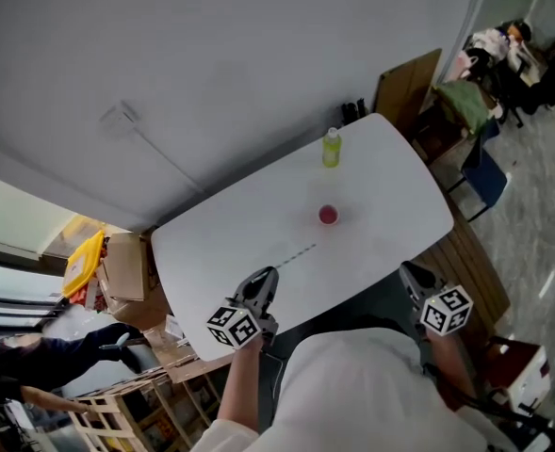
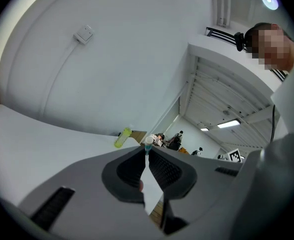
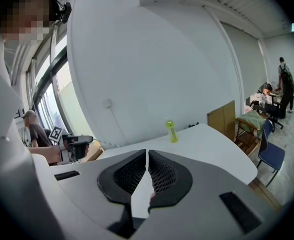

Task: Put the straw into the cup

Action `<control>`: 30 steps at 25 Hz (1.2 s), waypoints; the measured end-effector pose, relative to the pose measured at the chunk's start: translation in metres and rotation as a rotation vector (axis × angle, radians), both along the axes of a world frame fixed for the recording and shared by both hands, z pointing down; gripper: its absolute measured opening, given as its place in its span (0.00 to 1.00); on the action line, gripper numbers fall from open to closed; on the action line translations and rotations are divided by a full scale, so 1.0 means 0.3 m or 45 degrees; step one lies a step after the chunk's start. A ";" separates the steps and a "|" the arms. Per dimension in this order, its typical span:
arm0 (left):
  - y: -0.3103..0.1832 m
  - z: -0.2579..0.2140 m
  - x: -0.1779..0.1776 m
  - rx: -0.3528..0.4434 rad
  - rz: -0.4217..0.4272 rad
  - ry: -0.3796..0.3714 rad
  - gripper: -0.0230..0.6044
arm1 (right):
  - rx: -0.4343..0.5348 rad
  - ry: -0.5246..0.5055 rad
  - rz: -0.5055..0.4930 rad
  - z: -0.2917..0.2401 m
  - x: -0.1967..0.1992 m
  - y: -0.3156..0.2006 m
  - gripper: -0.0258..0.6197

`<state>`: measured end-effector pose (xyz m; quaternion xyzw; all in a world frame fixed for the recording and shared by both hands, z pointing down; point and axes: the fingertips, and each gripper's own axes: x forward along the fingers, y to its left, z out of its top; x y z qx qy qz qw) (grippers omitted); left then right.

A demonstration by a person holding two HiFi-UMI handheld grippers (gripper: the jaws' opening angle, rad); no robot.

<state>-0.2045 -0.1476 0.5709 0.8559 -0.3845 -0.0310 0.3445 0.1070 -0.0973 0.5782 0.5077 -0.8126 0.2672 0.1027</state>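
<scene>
Over the near edge of the tabletop (image 1: 390, 158), the left tool (image 1: 268, 279) is nearly closed on one end of the straw (image 1: 298, 254), a faint thin line pointing toward the cup (image 1: 328, 215) standing mid-tabletop, while the right tool (image 1: 411, 273), jaws together and empty, hangs well apart at right.

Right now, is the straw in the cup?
No: the straw sticks out from the left gripper, which is shut on it, and its tip is short of the red cup.
</scene>
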 end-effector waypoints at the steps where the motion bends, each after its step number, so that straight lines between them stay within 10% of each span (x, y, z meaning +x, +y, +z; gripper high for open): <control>1: -0.009 0.003 -0.002 0.000 0.008 0.002 0.08 | 0.000 -0.001 0.006 0.000 -0.008 -0.004 0.10; 15: -0.069 0.051 0.065 -0.047 -0.019 -0.022 0.08 | -0.031 -0.004 0.002 0.017 0.041 -0.065 0.10; 30: -0.209 0.145 0.251 -0.130 -0.129 -0.261 0.08 | -0.079 -0.076 -0.210 0.080 0.147 -0.293 0.10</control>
